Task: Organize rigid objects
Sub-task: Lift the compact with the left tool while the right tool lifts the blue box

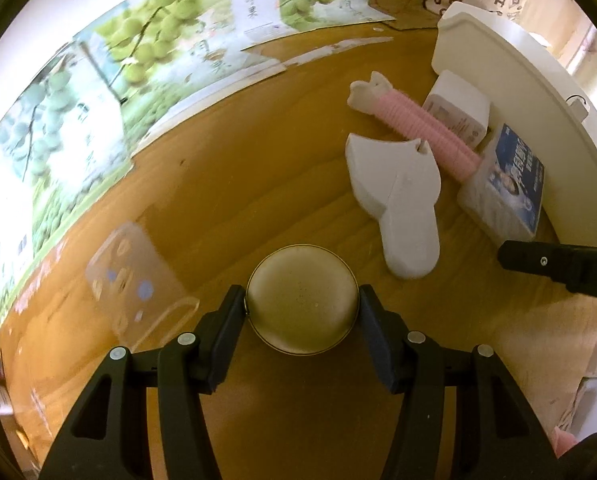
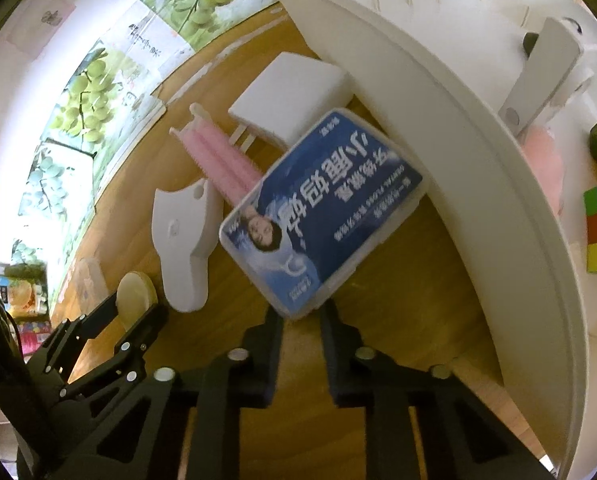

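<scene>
The round gold-rimmed tin point(image 1: 301, 299) sits over the wooden desk point(image 1: 258, 168), clamped between the left gripper's point(image 1: 301, 305) jaws. The right gripper's point(image 2: 301, 314) jaws pinch a corner of the blue-labelled clear plastic box point(image 2: 318, 208) beside the white tray point(image 2: 438, 112).

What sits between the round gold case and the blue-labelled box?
A white shoe-shaped piece lies between the round gold case and the blue-labelled box; both wrist views show it.

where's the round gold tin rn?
Left wrist view, bottom centre: the round gold tin sits between the left hand-held gripper's pads, above the wooden table, with the white plastic piece to its upper right.
</scene>
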`<action>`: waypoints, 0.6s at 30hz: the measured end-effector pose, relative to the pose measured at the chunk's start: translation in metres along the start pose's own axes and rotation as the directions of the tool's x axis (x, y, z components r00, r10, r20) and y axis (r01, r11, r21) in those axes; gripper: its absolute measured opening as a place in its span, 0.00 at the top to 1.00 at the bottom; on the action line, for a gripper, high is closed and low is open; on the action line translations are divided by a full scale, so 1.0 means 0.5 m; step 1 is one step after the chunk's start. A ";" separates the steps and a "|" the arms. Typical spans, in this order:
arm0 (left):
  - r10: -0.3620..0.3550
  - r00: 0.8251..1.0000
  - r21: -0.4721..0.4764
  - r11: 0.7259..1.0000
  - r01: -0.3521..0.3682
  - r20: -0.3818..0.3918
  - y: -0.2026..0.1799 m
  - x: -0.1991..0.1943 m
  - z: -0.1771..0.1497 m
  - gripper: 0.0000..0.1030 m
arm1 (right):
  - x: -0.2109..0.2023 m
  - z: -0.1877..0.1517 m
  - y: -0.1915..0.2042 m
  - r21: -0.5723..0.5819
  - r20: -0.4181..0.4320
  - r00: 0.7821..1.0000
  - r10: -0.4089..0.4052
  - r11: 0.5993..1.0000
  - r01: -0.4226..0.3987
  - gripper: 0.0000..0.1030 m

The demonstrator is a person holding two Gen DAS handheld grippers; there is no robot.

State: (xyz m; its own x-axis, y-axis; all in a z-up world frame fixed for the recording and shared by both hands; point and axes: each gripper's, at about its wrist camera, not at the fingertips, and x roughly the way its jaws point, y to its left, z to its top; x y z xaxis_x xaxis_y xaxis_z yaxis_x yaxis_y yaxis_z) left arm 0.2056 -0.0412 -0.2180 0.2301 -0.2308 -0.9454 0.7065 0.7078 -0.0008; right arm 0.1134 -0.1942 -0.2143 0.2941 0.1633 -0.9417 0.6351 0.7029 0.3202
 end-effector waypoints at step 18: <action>-0.040 0.987 -0.232 0.970 0.075 0.153 0.055 -0.134 -0.108 0.42 | -0.036 -0.027 -0.038 0.028 0.013 0.995 0.099 0.995 -0.099 0.89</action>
State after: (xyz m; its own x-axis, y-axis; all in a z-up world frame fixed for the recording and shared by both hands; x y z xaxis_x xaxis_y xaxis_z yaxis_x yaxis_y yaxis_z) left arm 0.1734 0.0298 -0.1720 0.3014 -0.3584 -0.8836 0.5469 0.8241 -0.1477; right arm 0.0862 -0.2011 -0.2050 0.3644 0.2230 -0.9041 0.6227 0.6635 0.4147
